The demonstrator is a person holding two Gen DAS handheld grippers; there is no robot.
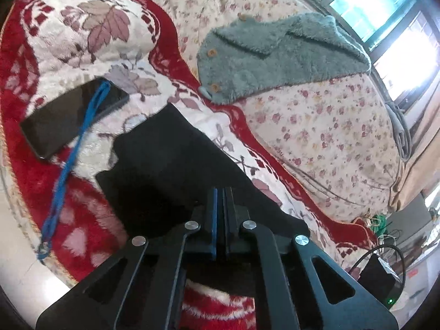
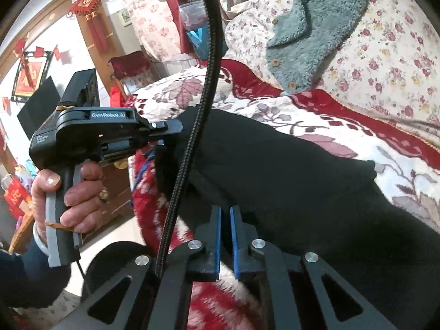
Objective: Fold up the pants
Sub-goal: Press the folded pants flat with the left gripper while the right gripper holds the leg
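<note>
- The bed carries everything — a floral quilt at the far right and a red-and-cream plush blanket across the near and left part.
- The pants, black, lie on that blanket as one long band. In the right wrist view their long axis runs from the near right to the far left, where the cloth ends at the bed's left edge.
- A grey fleece jacket lies farther off on the quilt, well apart from the pants; a dark phone with a blue cord lies on the blanket to the left of the pants.
- The left tool has its pads pressed together on the near edge of the black cloth, at the band's left end — a pinch, as I judge it.
- The right tool is nearly closed, a thin gap showing between its blue pads, at the near edge farther right; whether cloth sits inside I cannot tell.
- Both tools sit on the same near side, so the fold likely goes across the long axis.
</note>
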